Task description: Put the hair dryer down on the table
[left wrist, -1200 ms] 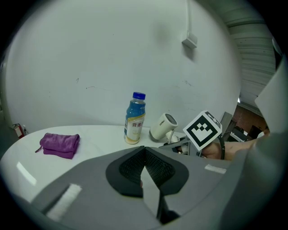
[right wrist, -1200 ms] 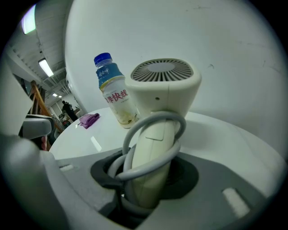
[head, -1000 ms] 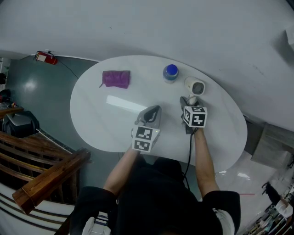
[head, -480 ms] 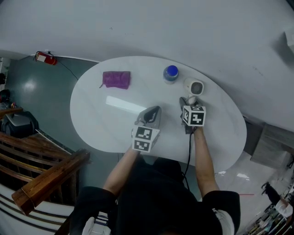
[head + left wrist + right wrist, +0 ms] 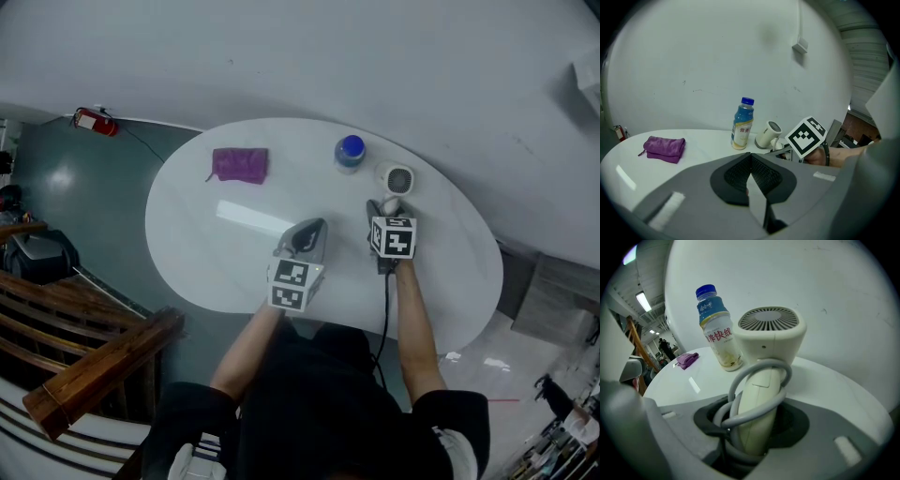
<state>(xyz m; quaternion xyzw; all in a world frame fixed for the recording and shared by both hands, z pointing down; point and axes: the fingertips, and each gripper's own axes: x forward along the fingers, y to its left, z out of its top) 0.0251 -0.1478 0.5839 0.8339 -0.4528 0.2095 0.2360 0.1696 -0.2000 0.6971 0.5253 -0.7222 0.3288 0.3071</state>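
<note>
- The hair dryer (image 5: 397, 178) is right of centre in the head view, towards the far edge of the white table (image 5: 206, 244). In the left gripper view its barrel looks to be resting on the tabletop already, grille end tilted up, though I cannot tell for certain that it touches
- The right gripper (image 5: 380, 208) has its jaws closed round the dryer's handle and the grey cord (image 5: 759, 380) wound on it. They have just been easing apart, with the handle between them
- To finish well, I'd judge: let the body settle fully on the table before letting go. Open wide enough that the cord loops don't snag a pad, then draw back along the handle's line so the dryer isn't tipped
- The left gripper (image 5: 314, 230) hovers at frame centre, jaws together on nothing, apart from the dryer
- The blue-capped bottle (image 5: 349, 150) stands just left of the dryer's head, so it is the one thing a rolling or nudged dryer could knock
- The purple cloth (image 5: 240, 163) lies well apart at upper left and is no hindrance
</note>
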